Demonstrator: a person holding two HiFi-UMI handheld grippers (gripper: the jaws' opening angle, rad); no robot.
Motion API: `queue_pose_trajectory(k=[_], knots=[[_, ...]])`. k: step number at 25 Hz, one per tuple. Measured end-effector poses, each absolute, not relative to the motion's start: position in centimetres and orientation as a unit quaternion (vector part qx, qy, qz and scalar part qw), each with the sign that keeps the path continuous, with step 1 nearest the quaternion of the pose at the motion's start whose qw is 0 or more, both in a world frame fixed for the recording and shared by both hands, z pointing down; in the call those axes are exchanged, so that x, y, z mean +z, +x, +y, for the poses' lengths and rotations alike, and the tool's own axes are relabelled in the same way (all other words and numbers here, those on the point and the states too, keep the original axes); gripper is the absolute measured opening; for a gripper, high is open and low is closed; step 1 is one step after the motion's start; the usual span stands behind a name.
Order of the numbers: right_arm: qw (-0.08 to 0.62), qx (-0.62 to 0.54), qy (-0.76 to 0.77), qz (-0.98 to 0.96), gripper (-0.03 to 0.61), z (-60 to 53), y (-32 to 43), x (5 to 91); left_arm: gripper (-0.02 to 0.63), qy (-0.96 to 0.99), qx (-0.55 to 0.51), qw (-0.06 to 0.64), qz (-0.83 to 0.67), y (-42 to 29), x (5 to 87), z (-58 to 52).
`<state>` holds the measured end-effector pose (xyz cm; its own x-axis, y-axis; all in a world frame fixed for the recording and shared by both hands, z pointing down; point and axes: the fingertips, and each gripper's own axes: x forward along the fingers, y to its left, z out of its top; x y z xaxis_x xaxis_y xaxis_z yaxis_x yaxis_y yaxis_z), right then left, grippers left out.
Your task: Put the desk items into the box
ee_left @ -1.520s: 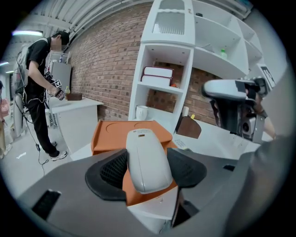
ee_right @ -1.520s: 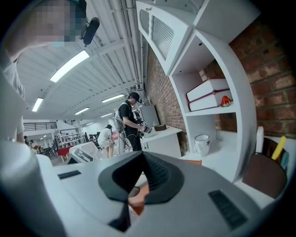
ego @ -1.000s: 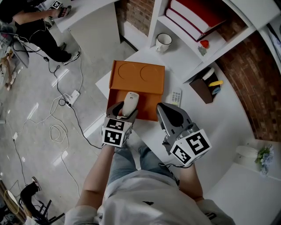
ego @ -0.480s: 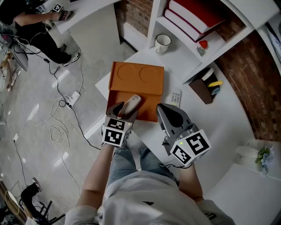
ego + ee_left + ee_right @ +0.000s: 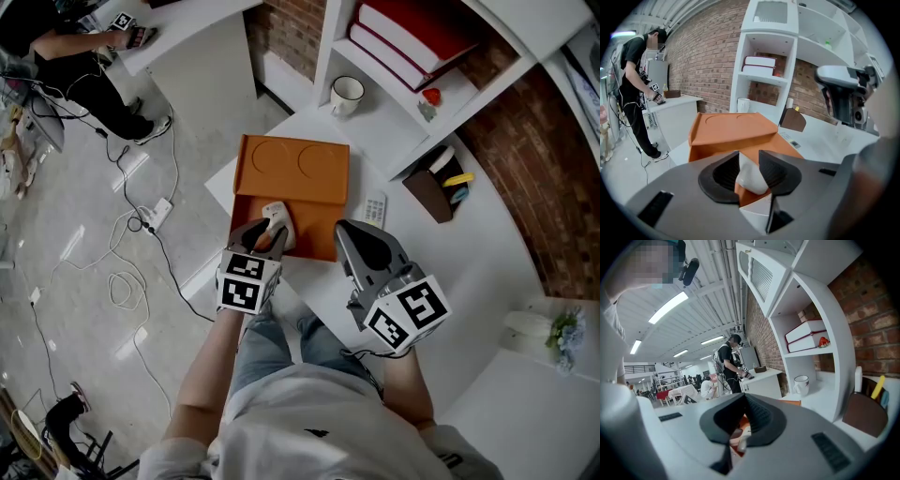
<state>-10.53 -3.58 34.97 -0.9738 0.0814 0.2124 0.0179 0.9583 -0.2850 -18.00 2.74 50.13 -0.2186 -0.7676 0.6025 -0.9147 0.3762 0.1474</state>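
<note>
Left tool is over the open orange box. Jaws are about half spread and have just been closing. The white mouse shows in the gap: smooth, rounded plastic. Orange box floor is visible under it and the pads don't look to press on it (head view puts it inside the box, left part). Right tool is pressed together with nothing in it, hovering just right of the box over the white bench. Box is matte, card-like, with a flat lid folded back showing two embossed rings. Pads on both tools are black and ribbed. Marker cube carries black-and-white square codes. White mug has a small dark mark, too small to read.
</note>
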Motion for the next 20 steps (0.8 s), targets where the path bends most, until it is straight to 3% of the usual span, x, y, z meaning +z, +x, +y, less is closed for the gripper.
queue_pose_trajectory(k=[3,8,20], knots=[[0.109,0.142,-0.025,-0.984,0.011,-3.4,-10.6,34.6,0.071,0.541,0.126,0.293,-0.779,-18.5,49.5,2.9],[0.106,0.132,-0.023,-0.985,0.009,-3.3,-10.6,34.0,0.016,0.546,0.121,0.28,-0.78,-18.7,48.6,2.8],[0.091,0.13,0.008,-0.987,0.009,-3.5,-9.5,33.1,0.012,0.575,0.108,0.258,-0.768,-18.3,46.5,1.8]])
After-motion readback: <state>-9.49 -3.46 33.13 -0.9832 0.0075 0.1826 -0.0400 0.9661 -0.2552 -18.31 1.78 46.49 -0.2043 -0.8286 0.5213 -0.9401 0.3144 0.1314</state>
